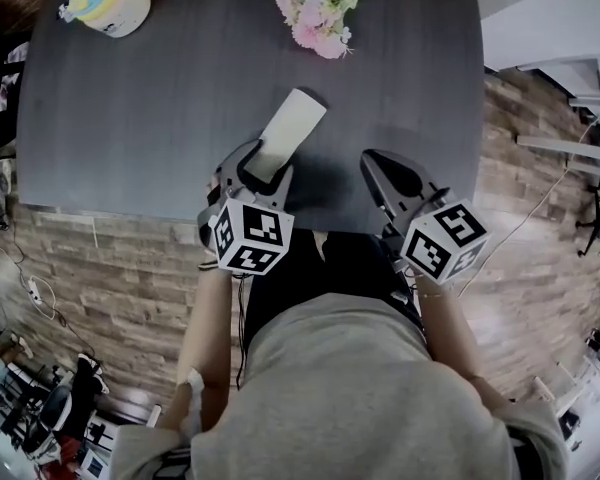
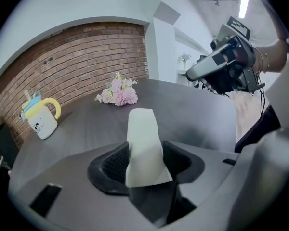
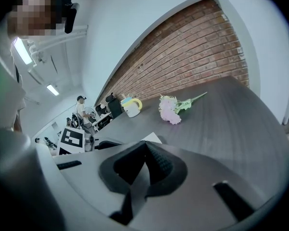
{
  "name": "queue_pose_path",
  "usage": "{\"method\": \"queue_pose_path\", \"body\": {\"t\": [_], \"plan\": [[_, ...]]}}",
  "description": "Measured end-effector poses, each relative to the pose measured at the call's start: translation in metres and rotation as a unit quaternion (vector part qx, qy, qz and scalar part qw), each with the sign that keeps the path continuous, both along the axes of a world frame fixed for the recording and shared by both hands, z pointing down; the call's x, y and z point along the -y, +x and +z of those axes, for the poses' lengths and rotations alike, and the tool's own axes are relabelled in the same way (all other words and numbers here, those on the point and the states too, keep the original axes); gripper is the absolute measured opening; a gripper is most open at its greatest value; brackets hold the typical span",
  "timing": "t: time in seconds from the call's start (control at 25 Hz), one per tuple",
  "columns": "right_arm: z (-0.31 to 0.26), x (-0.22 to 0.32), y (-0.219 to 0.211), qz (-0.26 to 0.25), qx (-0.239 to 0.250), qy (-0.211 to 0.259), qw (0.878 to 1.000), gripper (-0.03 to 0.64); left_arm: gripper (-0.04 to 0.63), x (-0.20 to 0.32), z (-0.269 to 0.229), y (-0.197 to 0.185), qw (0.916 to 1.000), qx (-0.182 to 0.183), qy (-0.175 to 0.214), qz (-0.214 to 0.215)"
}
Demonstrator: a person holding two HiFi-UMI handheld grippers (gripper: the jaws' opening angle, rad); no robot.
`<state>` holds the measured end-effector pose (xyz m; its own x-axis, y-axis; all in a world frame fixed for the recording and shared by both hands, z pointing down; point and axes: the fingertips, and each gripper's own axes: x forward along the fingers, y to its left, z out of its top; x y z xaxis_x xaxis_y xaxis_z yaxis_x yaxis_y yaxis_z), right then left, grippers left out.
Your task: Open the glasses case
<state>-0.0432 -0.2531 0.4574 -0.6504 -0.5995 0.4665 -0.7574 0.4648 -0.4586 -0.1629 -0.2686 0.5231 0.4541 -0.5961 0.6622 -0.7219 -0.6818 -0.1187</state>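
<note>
On the table, glasses case lies before flowers, mug far left.

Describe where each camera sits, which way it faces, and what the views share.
Head view: on the person's head, looking steeply down at the table; shows torso, forearms, left gripper, right gripper.
Left gripper view: on that gripper, looking along its jaws over the glasses case between them; right gripper shows.
Right gripper view: on that gripper, facing across the table; own jaws show.
Shared: all three show the flowers and mug.
</note>
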Motion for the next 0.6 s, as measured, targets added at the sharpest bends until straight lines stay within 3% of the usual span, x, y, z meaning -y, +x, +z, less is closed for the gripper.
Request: {"method": "queue_pose_path", "body": {"t": [0.24, 0.36, 0.44, 0.6], "plan": [[-0.006, 0.0, -0.007, -0.004, -0.002, 0.008, 1.0, 0.008, 0.212, -0.001, -0.007, 0.0, 0.9996, -0.016, 0.007, 0.021], [-0.009, 0.001, -0.012, -0.007, -0.004, 0.014, 1.0, 0.008, 0.169, 0.0, -0.016, -0.003, 0.9991, -0.041, 0.007, 0.011], [-0.01, 0.002, -0.015, -0.009, -0.007, 0.014, 1.0, 0.008, 0.087, 0.002, -0.024, -0.007, 0.998, -0.062, 0.009, -0.005], [-0.012, 0.003, -0.022, -0.012, -0.004, 0.021, 1.0, 0.008, 0.052, 0.008, -0.032, -0.022, 0.9978, -0.059, 0.024, -0.021]]}}
